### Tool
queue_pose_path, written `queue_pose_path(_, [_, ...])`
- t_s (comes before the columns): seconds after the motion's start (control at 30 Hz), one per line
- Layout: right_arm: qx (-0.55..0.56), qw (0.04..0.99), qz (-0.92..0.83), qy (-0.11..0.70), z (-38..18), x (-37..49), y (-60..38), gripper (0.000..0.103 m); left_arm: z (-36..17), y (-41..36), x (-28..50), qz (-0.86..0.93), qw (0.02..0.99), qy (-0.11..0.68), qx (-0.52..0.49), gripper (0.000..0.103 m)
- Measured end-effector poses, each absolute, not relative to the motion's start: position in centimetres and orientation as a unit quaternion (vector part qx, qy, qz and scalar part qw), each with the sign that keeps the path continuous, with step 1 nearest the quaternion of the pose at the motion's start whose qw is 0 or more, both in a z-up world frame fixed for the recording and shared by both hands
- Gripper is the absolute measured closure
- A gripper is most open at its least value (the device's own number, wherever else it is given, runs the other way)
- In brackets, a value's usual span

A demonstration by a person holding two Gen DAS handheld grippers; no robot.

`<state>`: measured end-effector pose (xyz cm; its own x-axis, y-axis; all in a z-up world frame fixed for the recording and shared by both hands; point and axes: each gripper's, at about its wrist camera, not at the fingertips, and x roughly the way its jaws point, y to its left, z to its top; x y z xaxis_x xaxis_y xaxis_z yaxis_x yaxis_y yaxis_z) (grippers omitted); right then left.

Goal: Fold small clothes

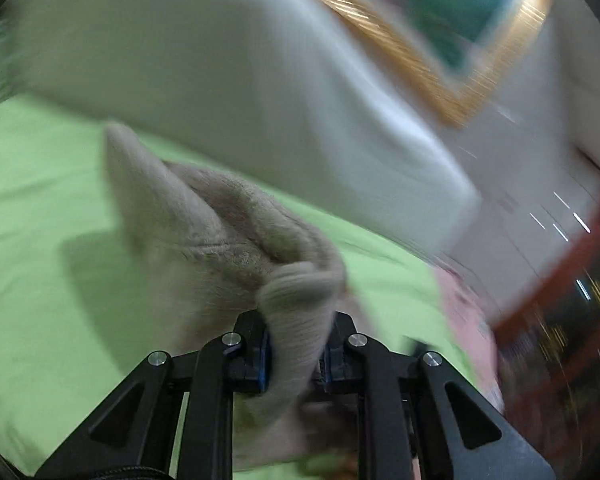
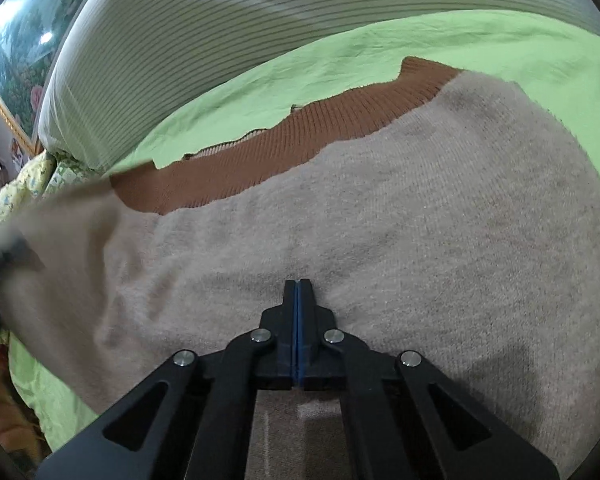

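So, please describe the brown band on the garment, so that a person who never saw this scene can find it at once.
Start from the green sheet covering the bed. The beige knitted sweater lies spread on it. The brown ribbed band runs along the sweater's far edge, next to the bare sheet; it is the only brown, ribbed strip, while the rest is fuzzy beige.

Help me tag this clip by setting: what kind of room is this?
Most likely a bedroom. The beige sweater lies on a green bedsheet, a striped pillow sits behind it, and a gold-framed landscape painting hangs on the wall.
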<state>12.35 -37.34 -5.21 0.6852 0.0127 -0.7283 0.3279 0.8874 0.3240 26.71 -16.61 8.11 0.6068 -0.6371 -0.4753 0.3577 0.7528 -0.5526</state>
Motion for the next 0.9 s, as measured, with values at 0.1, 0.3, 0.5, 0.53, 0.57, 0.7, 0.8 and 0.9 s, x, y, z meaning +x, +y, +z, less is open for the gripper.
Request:
queue_pose_path(0.1, [0.264, 0.895, -0.115, 0.340, -3.3, 9.3, -39.3, 0.102, 7.8, -24.3, 26.6, -0.380, 0.838, 0.370, -0.130, 0.075])
queue_pose_path(0.3, [0.351, 0.877, -0.120, 0.306, -2.7, 4.8, -44.9, 0.095, 1.2, -26.1, 24.8, -0.381, 0.800, 0.448, -0.121, 0.063])
queue_pose_path(0.5, [0.479, 0.840, -0.072, 0.244, -3.8, 2.4, -47.9, 0.077, -0.4, -21.4, 23.8, -0.350, 0.806, 0.454, -0.150, 0.037])
queue_pose_path(0.53, [0.485, 0.840, -0.060, 0.235, -3.6, 2.3, -47.9, 0.058, -0.4, -20.7, 24.2, -0.330, 0.815, 0.452, -0.153, 0.032])
queue_pose_path(0.57, [0.484, 0.843, -0.052, 0.231, -3.3, 2.4, -47.9, 0.044, -0.5, -19.8, 24.7, -0.307, 0.825, 0.448, -0.156, 0.032])
queue_pose_path(0.7, [0.417, 0.864, -0.050, 0.278, -1.7, 5.0, -46.6, 0.042, -1.4, -16.9, 26.7, -0.255, 0.831, 0.455, -0.195, 0.032])
queue_pose_path(0.8, [0.380, 0.871, -0.051, 0.308, -1.0, 7.4, -46.2, 0.042, -2.8, -15.4, 27.9, -0.235, 0.823, 0.467, -0.222, 0.031])
queue_pose_path(0.9, [0.339, 0.875, -0.056, 0.340, -0.7, 9.7, -45.7, 0.042, -4.5, -15.4, 28.9, -0.233, 0.809, 0.487, -0.232, 0.031])
